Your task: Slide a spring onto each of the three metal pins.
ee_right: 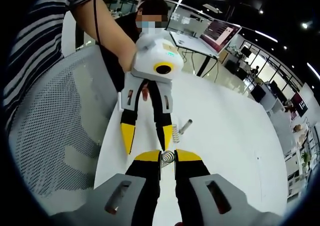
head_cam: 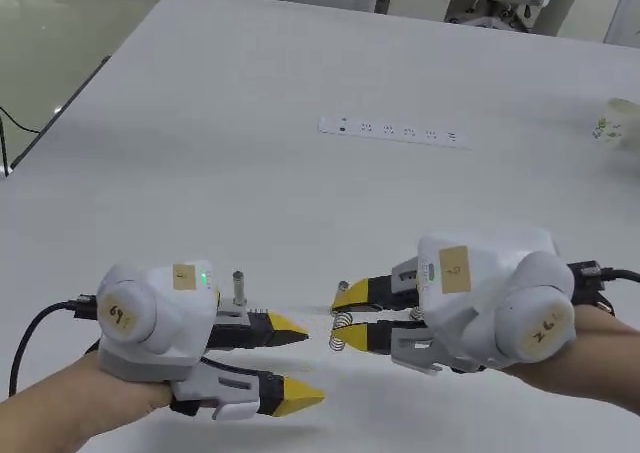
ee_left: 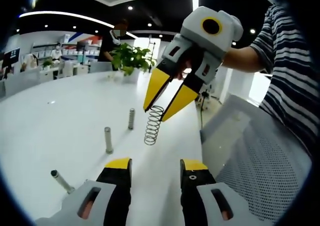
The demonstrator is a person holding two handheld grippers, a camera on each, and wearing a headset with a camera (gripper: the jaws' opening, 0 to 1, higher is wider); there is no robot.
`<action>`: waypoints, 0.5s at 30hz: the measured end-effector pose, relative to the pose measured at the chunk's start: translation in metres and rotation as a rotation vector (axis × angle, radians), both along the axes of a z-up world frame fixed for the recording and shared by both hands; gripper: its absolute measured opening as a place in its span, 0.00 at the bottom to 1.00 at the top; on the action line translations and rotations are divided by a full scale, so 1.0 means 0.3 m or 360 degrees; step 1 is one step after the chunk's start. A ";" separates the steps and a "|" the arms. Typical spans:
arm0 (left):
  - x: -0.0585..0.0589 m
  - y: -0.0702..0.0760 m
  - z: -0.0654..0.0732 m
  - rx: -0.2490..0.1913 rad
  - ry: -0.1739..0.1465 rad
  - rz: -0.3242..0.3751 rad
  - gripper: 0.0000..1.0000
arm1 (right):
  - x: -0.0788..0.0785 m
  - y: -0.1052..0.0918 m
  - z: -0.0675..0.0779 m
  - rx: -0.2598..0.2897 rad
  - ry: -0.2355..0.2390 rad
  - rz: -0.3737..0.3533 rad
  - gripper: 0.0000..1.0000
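My right gripper (head_cam: 345,315) is shut on one end of a wire spring (head_cam: 340,331), which hangs just over the white table (head_cam: 250,173). In the left gripper view the spring (ee_left: 152,125) dangles from the right gripper (ee_left: 156,113), close to three upright metal pins (ee_left: 131,118), (ee_left: 108,139), (ee_left: 60,180). All three pins look bare. My left gripper (head_cam: 298,361) faces the right one, open and empty. One pin (head_cam: 239,286) stands just behind it. In the right gripper view the spring (ee_right: 168,157) sits between my own yellow tips, with the left gripper (ee_right: 147,137) opposite and a pin (ee_right: 185,126) beyond.
A white power strip (head_cam: 392,130) lies mid-table, and a cup (head_cam: 618,120) stands at the far right edge. A white mesh chair (ee_left: 260,151) is close beside the table. Office chairs stand beyond the far edge.
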State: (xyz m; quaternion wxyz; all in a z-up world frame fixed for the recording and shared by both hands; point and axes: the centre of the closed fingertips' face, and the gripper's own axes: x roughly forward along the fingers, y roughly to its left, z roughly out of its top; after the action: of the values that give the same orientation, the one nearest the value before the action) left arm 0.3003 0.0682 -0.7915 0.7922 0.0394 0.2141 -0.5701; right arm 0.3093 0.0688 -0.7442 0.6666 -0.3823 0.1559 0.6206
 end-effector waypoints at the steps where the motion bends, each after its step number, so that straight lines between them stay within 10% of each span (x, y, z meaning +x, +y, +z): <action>1: 0.004 0.002 0.001 -0.0002 -0.0001 0.0011 0.33 | 0.001 0.000 -0.001 0.0001 -0.0001 -0.0002 0.07; 15: 0.024 0.070 -0.001 -0.0003 0.0000 0.0151 0.48 | 0.032 -0.018 -0.016 -0.0015 -0.0025 -0.0038 0.07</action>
State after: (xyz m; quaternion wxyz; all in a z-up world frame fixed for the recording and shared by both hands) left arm 0.3076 0.0891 -0.7917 0.8183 0.0283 0.2153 -0.5322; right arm 0.3187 0.0634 -0.7491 0.6734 -0.3884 0.1581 0.6088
